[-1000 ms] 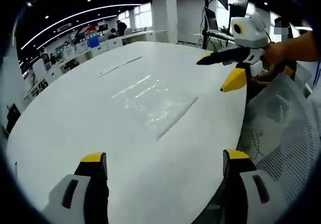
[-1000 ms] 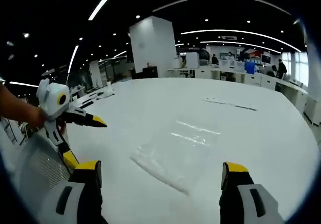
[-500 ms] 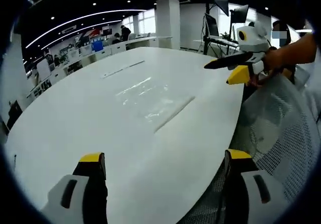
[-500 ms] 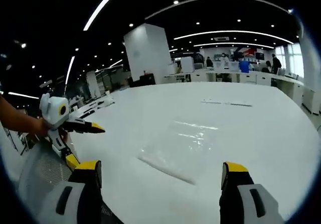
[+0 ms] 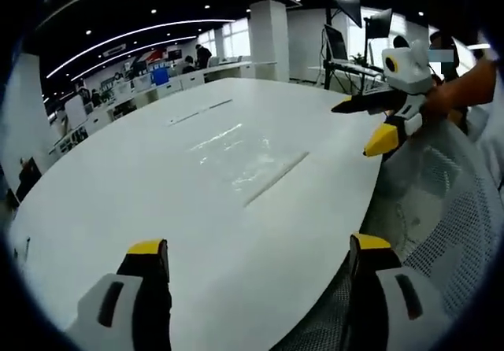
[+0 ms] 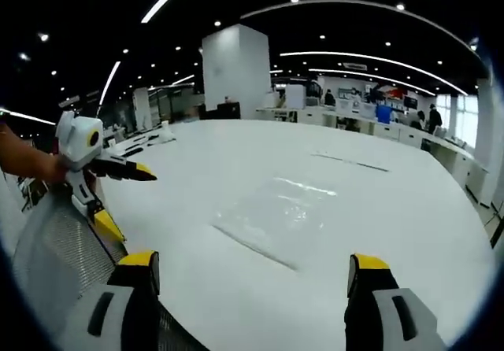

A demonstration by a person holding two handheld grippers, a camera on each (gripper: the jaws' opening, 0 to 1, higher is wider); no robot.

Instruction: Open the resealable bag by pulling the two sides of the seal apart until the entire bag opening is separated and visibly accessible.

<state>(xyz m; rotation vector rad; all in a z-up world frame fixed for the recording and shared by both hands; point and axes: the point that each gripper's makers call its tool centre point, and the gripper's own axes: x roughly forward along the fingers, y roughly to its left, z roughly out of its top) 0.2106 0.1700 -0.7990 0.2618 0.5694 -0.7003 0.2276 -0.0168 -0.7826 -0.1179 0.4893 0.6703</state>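
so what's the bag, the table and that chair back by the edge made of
The bag: thin clear plastic film, by the look; the table shows through it and it carries wrinkled glints. The table: a smooth white top with a soft sheen, perhaps laminate; the exact material cannot be told. The chair back: pale open mesh, probably woven fabric or plastic.

The right claw [image 6: 249, 276] is hovering over the near edge of the white bench [image 6: 394, 209], its yellow-tipped jaws standing wide apart with nothing between them. The clear resealable bag [image 6: 272, 217] is lying flat on the bench ahead, well apart from both jaws. At the left, the left claw [image 6: 130, 201] is reaching in, held by a hand [image 6: 31, 164], jaws spread, above a mesh chair back [image 6: 55, 256].
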